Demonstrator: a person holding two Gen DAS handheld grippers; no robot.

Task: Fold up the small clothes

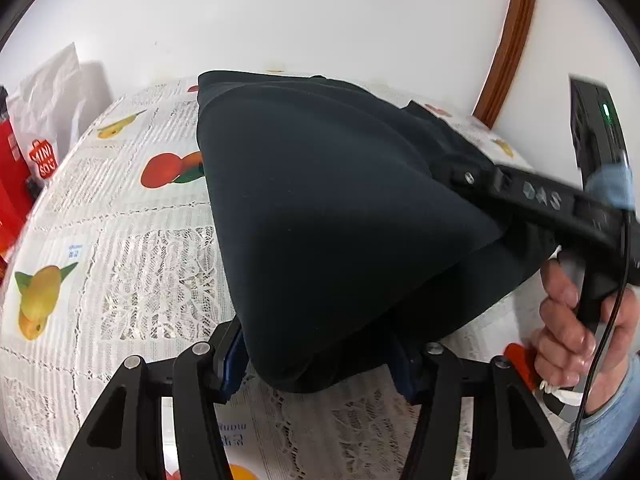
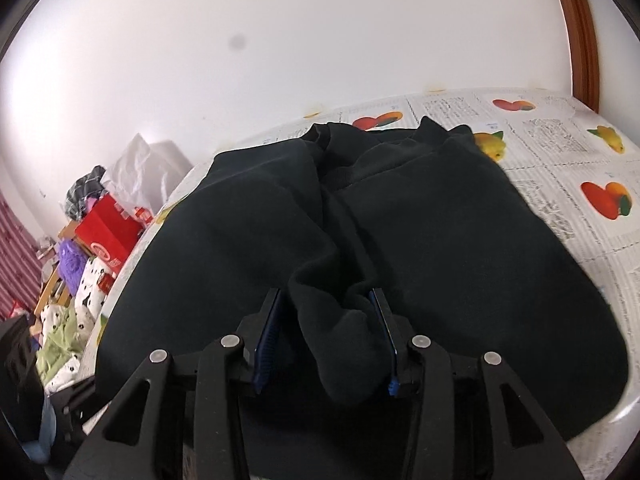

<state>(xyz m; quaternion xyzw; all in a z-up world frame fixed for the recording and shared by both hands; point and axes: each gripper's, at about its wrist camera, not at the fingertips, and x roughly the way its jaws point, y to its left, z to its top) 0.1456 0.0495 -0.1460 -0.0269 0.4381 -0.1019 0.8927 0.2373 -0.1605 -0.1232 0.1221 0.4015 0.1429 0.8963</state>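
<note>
A black sweatshirt [image 1: 320, 200] lies on the fruit-print tablecloth [image 1: 132, 264], partly folded over itself. In the left wrist view its rounded folded corner sits between the jaws of my left gripper [image 1: 316, 364], which stand apart and loose around the cloth. In the right wrist view the sweatshirt [image 2: 460, 240] spreads out with its collar at the far end. A bunched black sleeve [image 2: 340, 332] lies between the blue pads of my right gripper [image 2: 326, 338], with a gap at the left pad. A hand [image 1: 568, 320] holds that gripper at the right.
White and red shopping bags [image 1: 44, 128] stand at the table's left end. Beyond the table's left edge is a pile of clothes and a red box [image 2: 106, 236]. A white wall runs behind the table, with a wooden door frame [image 2: 580, 32] at the right.
</note>
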